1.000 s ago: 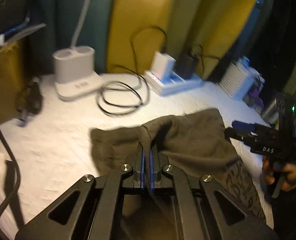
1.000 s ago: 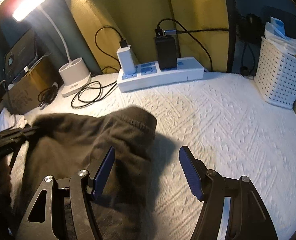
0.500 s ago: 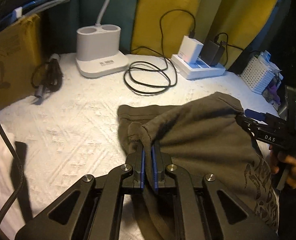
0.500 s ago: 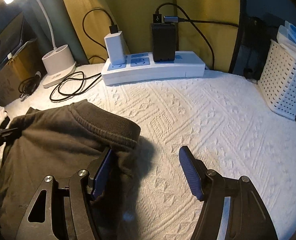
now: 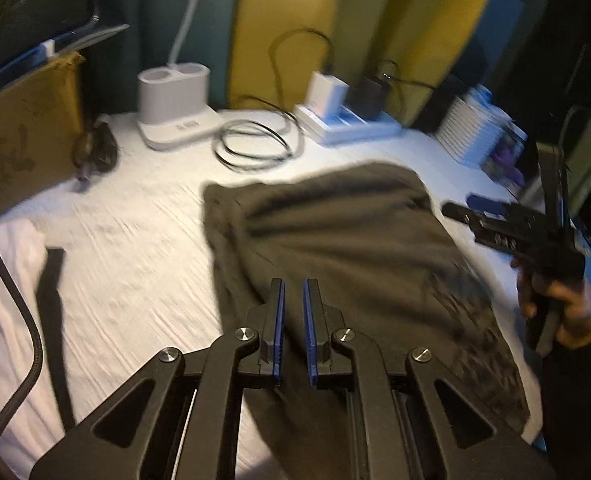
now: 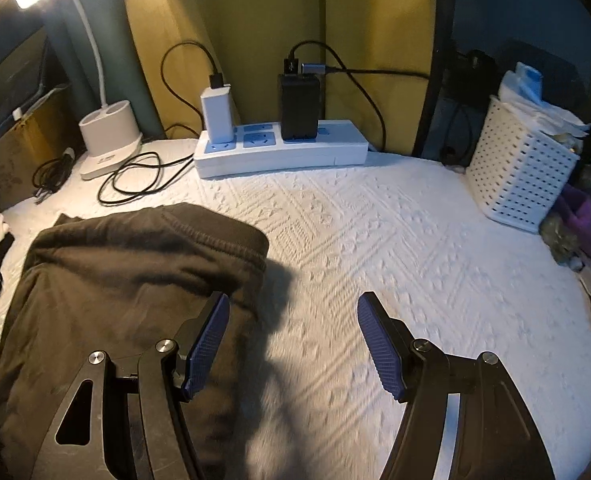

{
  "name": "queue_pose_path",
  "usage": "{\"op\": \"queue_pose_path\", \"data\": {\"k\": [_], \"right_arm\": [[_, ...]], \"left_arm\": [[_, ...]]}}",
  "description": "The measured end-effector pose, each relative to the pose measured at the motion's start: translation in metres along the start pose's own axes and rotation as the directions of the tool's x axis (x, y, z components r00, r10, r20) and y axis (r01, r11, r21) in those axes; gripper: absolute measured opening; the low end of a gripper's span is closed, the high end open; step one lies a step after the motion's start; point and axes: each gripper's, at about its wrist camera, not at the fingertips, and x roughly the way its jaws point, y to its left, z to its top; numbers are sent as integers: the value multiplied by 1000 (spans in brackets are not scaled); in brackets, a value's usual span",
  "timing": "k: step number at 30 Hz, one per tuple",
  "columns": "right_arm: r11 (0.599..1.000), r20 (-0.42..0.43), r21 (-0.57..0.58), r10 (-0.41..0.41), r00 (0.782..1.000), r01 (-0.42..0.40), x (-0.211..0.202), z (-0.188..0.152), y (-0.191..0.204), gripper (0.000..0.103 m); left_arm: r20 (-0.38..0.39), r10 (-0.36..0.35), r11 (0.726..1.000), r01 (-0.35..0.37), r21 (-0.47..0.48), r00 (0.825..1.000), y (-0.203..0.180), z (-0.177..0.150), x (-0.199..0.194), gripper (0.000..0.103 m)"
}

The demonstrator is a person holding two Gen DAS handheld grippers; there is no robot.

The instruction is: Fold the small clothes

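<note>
Two hand-held grippers are over the white textured desk (image 6: 395, 240), where the dark olive-brown folded sweatshirt-like garment (image 5: 347, 240) lies flat on the near left part, in front of the coiled black cable (image 6: 131, 180) and white power strip (image 6: 279, 152). The left hand-held gripper (image 5: 293, 300) has just been easing apart, and its blue pads now stand with a narrow gap and nothing pinched, right above the cloth. The right hand-held gripper (image 6: 293, 344) is spread wide and released, its left finger (image 6: 207, 344) over the garment's edge.
</note>
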Motion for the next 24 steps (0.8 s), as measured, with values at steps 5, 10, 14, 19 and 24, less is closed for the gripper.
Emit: {"op": "queue_pose_path", "data": {"k": [5,10,14,19,24], "right_arm": [[1000,11,-15,12,1000,-11,-24,-15,6,68],[999,15,-33,23,1000,-22,-43,-31,12,68],[998,16,-49,30,999,-29,-58,-46,16,68],[997,14,-58,43,999,-42,-72,-65,20,68],[997,4,-57,48,999,-48,-82,-83,23,68]], "left_arm": [[-29,-49,999,49,-8,998,-13,-19,-7,9],[-59,-75,997,75,11,995,-24,-37,-15,10],[-81,-119,993,119,-8,990,-29,-52,-21,43],[-140,-134,990,137,16,981,-41,-73,-19,43],[-109,-118,990,125,62,987,-48,-89,-31,23]]}}
